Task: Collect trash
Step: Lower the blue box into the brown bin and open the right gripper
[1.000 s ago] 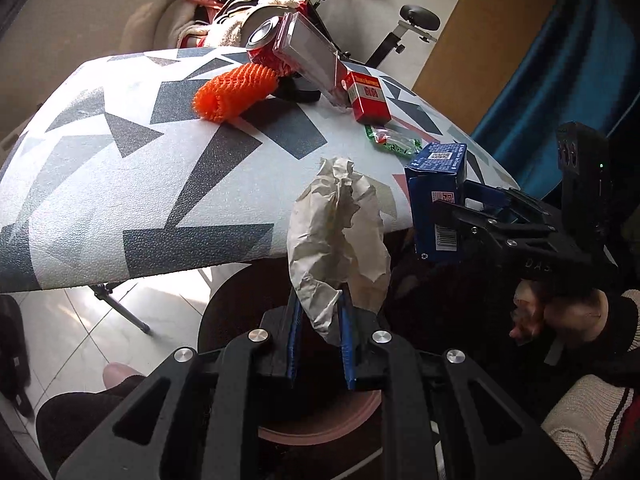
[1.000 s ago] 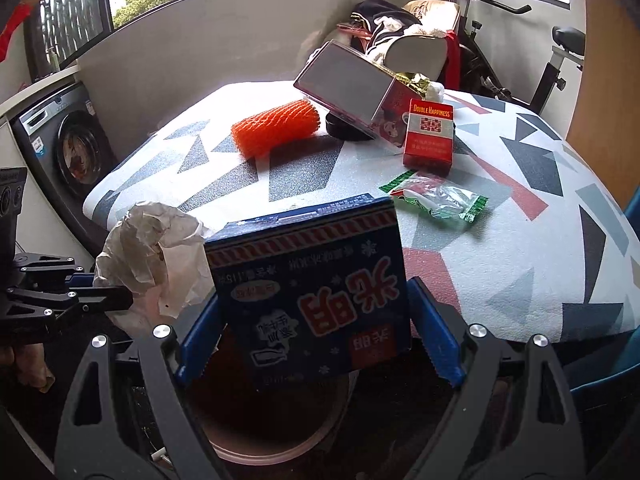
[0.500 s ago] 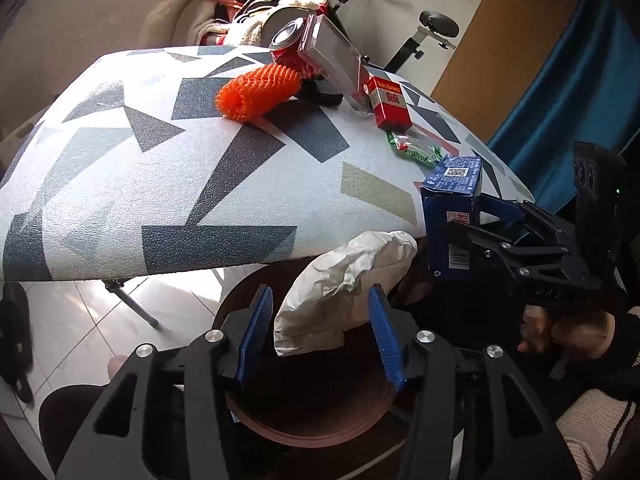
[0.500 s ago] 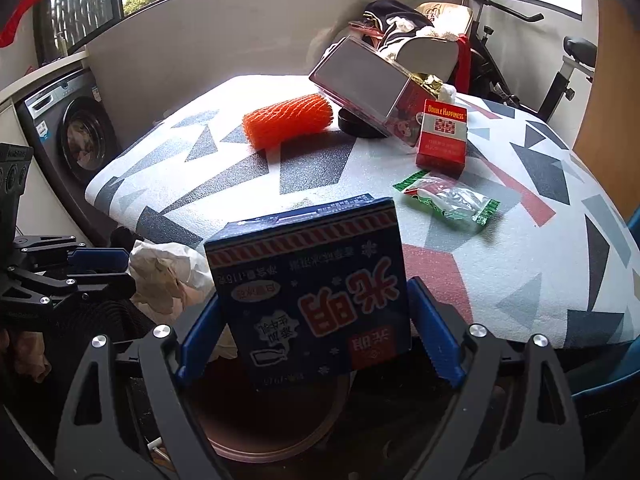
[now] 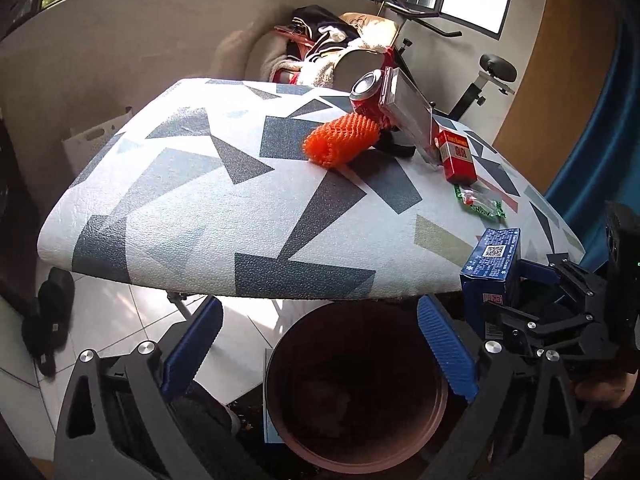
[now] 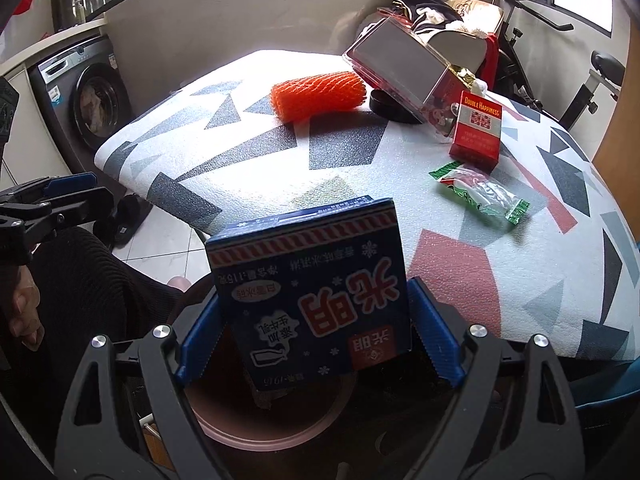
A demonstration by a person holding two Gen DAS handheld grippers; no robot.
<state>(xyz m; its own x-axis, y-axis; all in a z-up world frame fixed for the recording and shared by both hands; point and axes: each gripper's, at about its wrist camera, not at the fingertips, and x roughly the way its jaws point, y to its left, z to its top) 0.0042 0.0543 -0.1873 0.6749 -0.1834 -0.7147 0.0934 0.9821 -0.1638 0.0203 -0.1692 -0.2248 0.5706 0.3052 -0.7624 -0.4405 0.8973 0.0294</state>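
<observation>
Down by the near edge of the patterned table (image 5: 192, 200), the left gripper (image 5: 320, 344) has just been opening and now gapes with nothing between its pads, right over the brown bin (image 5: 356, 400). The right gripper (image 6: 316, 336) clamps a blue carton (image 6: 312, 292) above that bin. An orange net sleeve (image 6: 318, 94), red packet (image 6: 476, 132) and green wrapper (image 6: 480, 192) lie farther back.

A home's laundry corner is showing here: a washing machine (image 6: 90, 96) is standing by the window, an exercise bike (image 5: 476, 80) and heaped clothes (image 5: 328, 48) are crowding the tiled floor (image 5: 132, 312).
</observation>
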